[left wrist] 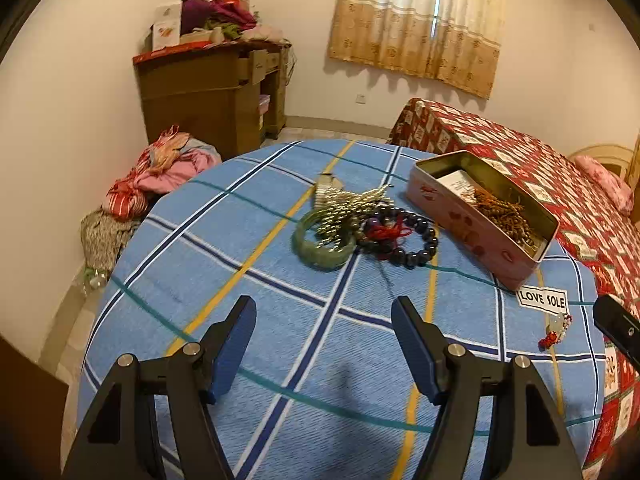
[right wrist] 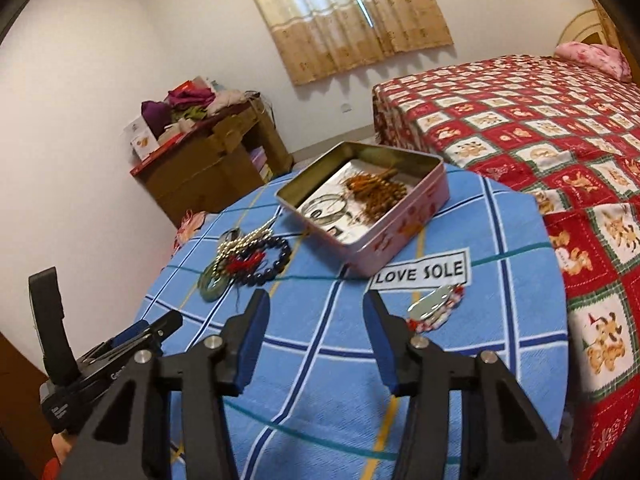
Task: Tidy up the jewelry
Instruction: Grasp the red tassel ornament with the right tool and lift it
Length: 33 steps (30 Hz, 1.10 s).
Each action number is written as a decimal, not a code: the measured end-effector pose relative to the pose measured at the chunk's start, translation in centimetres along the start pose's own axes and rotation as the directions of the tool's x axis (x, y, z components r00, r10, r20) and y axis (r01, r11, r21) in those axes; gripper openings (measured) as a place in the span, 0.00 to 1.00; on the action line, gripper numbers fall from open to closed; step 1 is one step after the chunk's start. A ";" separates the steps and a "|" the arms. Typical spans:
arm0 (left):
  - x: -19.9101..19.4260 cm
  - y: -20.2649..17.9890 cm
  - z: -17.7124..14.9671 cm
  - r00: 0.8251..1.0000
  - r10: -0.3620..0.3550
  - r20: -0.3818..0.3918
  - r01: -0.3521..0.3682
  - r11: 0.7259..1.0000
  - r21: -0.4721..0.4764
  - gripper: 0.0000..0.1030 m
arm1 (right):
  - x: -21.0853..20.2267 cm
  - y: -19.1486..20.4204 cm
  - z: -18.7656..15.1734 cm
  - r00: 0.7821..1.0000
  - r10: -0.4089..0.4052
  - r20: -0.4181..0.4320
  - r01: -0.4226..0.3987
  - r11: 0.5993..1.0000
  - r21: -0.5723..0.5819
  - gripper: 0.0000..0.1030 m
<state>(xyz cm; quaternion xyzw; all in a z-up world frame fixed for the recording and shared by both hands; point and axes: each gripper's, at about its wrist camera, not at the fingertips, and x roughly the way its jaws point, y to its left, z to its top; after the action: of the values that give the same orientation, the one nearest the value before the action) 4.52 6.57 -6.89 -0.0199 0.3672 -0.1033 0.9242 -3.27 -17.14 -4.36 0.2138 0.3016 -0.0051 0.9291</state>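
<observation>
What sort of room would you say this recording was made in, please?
Most likely a home bedroom: a bed with a red patterned quilt, a curtained window, and a brown wooden cabinet piled with clothes.

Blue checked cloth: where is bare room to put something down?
The blue checked cloth is bare between the left hand-held gripper and the green bangle, and left of it. It is crowded from the bangle and dark bead bracelet to the pink tin and pendant.

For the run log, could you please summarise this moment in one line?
left gripper: open, empty | right gripper: open, empty | jewelry pile: on table | tin: open
</observation>
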 end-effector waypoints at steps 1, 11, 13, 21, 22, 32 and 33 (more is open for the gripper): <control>0.0 0.3 0.0 1.000 0.000 -0.001 0.000 1.000 -0.008 0.68 | 0.0 0.2 -0.1 1.000 0.003 -0.004 -0.003 1.000 -0.001 0.51; 0.0 2.6 0.0 0.998 0.047 0.029 -0.046 0.998 -0.037 0.68 | 1.4 1.4 -0.4 0.997 0.047 -0.061 -0.048 0.999 -0.025 0.43; 0.0 3.2 0.3 0.998 0.055 0.041 -0.053 0.998 -0.046 0.68 | 1.8 1.7 -0.3 0.996 0.057 -0.068 -0.059 0.998 -0.036 0.40; 0.2 5.0 1.0 0.997 0.050 0.059 -0.045 0.996 -0.078 0.68 | 5.3 3.9 1.0 0.989 0.099 -0.107 -0.109 0.990 -0.086 0.36; 0.3 5.2 1.1 0.997 0.046 0.058 -0.041 0.996 -0.083 0.68 | 5.9 4.3 1.1 0.988 0.106 -0.117 -0.117 0.989 -0.088 0.36; 1.4 6.3 1.0 0.998 0.047 0.046 -0.043 0.996 -0.072 0.68 | 14.4 8.4 1.7 0.976 0.110 -0.186 -0.140 0.977 -0.158 0.36; 1.4 6.3 1.0 0.998 0.046 0.048 -0.042 0.997 -0.066 0.68 | 15.3 8.6 1.8 0.976 0.104 -0.191 -0.136 0.978 -0.157 0.36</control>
<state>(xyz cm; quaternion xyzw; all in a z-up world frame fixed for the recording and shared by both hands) 7.31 12.42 -7.87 -0.0444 0.3476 -0.0703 0.9340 11.42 -8.26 -8.23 0.1515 0.3711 0.0965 0.9111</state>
